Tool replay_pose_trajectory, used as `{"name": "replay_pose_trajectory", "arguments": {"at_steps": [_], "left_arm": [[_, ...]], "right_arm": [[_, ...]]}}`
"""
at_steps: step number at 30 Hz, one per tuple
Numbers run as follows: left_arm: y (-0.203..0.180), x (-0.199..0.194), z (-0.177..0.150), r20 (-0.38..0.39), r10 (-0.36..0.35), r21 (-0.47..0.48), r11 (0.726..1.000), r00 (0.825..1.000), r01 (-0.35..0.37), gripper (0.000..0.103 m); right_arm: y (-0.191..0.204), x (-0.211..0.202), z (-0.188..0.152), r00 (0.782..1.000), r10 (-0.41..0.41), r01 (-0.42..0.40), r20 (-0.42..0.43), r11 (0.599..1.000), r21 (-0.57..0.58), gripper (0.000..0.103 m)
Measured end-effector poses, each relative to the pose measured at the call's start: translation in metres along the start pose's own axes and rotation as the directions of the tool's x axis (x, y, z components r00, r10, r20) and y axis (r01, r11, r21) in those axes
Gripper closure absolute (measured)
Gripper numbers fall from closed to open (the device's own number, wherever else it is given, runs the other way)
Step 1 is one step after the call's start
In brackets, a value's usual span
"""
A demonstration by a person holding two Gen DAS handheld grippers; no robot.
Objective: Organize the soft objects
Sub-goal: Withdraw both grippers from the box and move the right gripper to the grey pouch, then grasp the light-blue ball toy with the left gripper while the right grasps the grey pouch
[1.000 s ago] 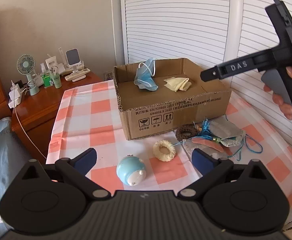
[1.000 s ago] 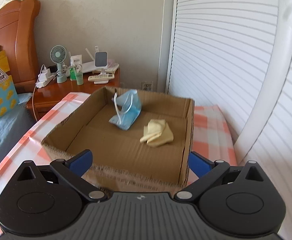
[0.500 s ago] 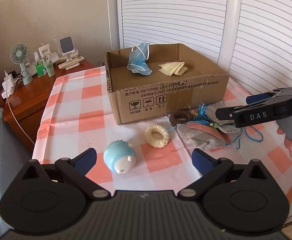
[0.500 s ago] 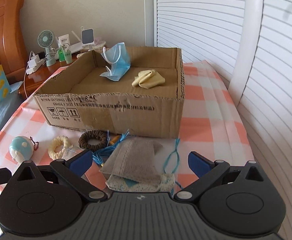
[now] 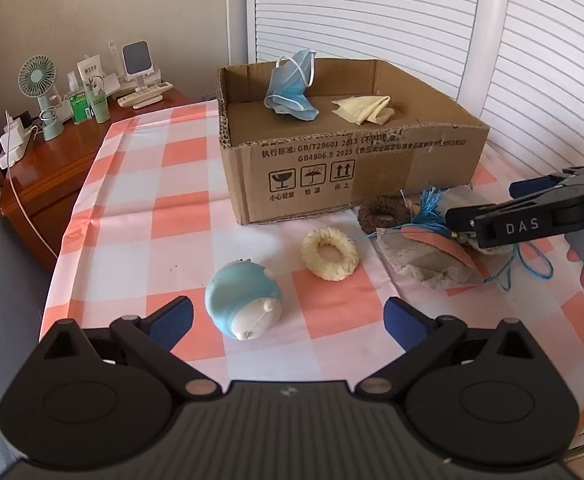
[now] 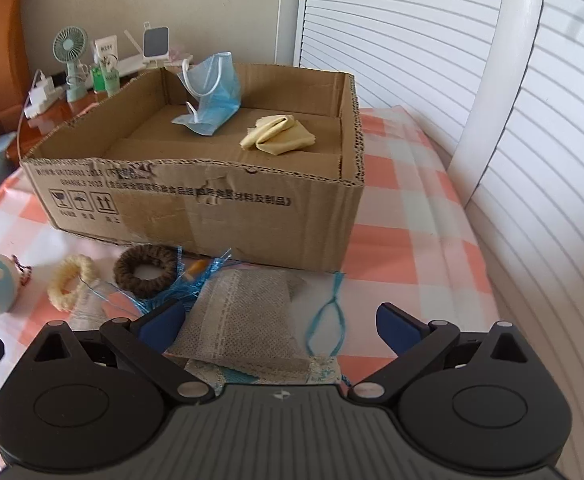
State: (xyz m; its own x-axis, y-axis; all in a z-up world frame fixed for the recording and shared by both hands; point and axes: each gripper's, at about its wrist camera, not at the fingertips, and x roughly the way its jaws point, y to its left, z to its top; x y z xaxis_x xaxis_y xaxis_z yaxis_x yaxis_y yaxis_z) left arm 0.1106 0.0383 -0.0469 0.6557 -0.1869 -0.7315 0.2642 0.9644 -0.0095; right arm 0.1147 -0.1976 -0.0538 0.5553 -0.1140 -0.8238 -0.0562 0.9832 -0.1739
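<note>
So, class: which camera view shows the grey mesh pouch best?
The right wrist view: the grey mesh pouch lies close, unobstructed, between its open claw tips. In the left wrist view the pouch is far off, partly hidden behind the right claw.

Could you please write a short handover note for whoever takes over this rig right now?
Left gripper: open, empty, hovering above the blue round toy.
Right gripper: open, empty, low over the grey pouch and the pile of blue cords.
Done: blue face mask and yellow cloth lie inside the cardboard box.
Left: toy, cream ring, brown ring, pouch and cords, all on the checked tablecloth in front of the box.
</note>
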Motion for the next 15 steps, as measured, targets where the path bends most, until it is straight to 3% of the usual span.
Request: {"name": "replay_pose_trajectory", "arguments": {"at_steps": [8,12,15], "left_arm": [[0.004,0.024,-0.003,-0.043,0.000,-0.026,1.000,0.999,-0.001,0.002],[0.009,0.036,-0.010,-0.075,-0.004,-0.049,0.999,0.997,0.000,0.001],[0.008,0.036,-0.013,-0.051,0.013,-0.029,0.999,0.999,-0.014,0.001]], "right_arm": [[-0.005,0.017,-0.009,0.997,0.010,-0.010,-0.074,1.000,-0.005,0.000],[-0.008,0.019,-0.011,0.997,0.032,-0.032,-0.070,0.999,0.005,0.000],[-0.009,0.020,-0.012,0.998,0.037,-0.037,-0.056,0.999,0.002,0.000]]}}
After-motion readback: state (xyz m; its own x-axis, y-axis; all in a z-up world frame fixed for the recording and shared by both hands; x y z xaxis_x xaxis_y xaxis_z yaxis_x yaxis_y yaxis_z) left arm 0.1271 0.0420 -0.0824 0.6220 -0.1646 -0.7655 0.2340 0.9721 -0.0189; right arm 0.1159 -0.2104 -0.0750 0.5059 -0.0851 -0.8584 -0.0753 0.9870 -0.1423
